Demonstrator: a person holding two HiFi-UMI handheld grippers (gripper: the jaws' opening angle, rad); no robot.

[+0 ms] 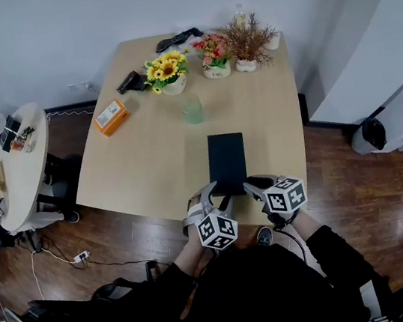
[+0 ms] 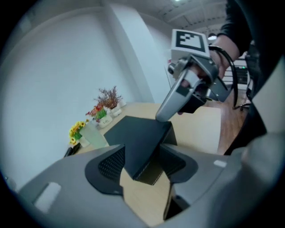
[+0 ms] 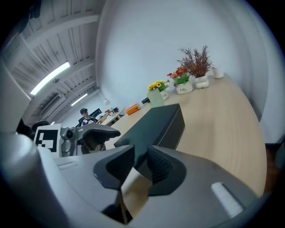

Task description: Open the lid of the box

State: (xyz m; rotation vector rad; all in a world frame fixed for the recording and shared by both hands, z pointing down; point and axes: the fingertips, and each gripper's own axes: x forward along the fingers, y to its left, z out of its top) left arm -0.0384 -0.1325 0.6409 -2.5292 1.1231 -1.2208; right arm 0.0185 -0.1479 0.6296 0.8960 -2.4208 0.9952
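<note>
Our left gripper (image 2: 141, 165) pinches the near left corner of the black box (image 1: 226, 158). Our right gripper (image 3: 139, 165) pinches its near right corner. The box lies by the table's (image 1: 142, 166) front edge. We see flower pots (image 1: 174, 83) at the table's far end.

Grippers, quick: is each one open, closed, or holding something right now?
Left gripper: closed on a near corner of the box.
Right gripper: closed on the box's other near corner.
</note>
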